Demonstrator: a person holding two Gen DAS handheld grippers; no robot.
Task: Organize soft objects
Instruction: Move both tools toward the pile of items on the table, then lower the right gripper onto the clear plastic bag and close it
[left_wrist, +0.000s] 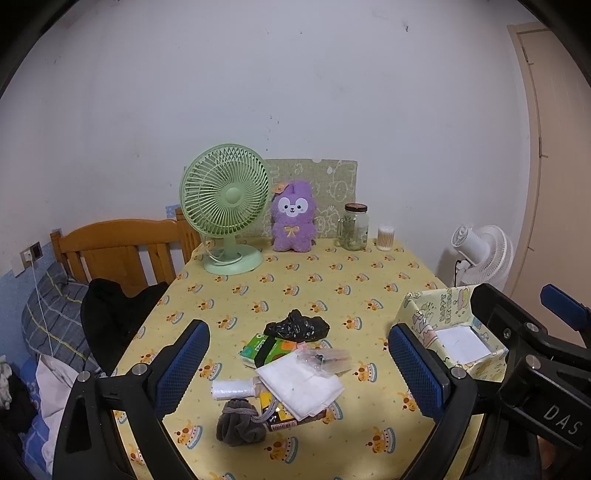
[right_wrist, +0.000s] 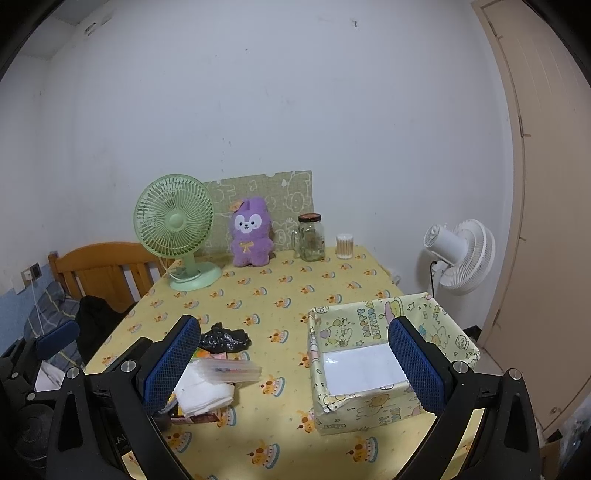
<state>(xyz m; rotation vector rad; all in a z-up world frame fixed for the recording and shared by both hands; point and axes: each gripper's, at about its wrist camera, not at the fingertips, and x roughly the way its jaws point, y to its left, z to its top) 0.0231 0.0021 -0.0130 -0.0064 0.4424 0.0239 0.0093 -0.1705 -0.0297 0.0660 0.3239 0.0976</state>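
Note:
A heap of soft items lies on the yellow tablecloth: a crumpled black plastic bag (left_wrist: 297, 325), a green tissue pack (left_wrist: 263, 349), a white folded cloth (left_wrist: 301, 386), a clear pouch (left_wrist: 325, 360), a white bag roll (left_wrist: 232, 388) and a grey drawstring pouch (left_wrist: 240, 424). An open-topped box wrapped in cartoon paper (right_wrist: 373, 365) stands to the right of the heap. My left gripper (left_wrist: 299, 369) hovers open above the heap. My right gripper (right_wrist: 295, 369) hangs open over the gap between heap and box, holding nothing. A purple plush toy (left_wrist: 293, 221) sits at the back.
A green desk fan (left_wrist: 225, 206), a glass jar (left_wrist: 354, 227) and a cotton-swab tub (left_wrist: 385, 238) stand along the table's far edge (left_wrist: 325, 243). A white floor fan (right_wrist: 460, 254) stands right of the table. A wooden headboard (left_wrist: 118, 251), a pillow and dark clothing lie to the left.

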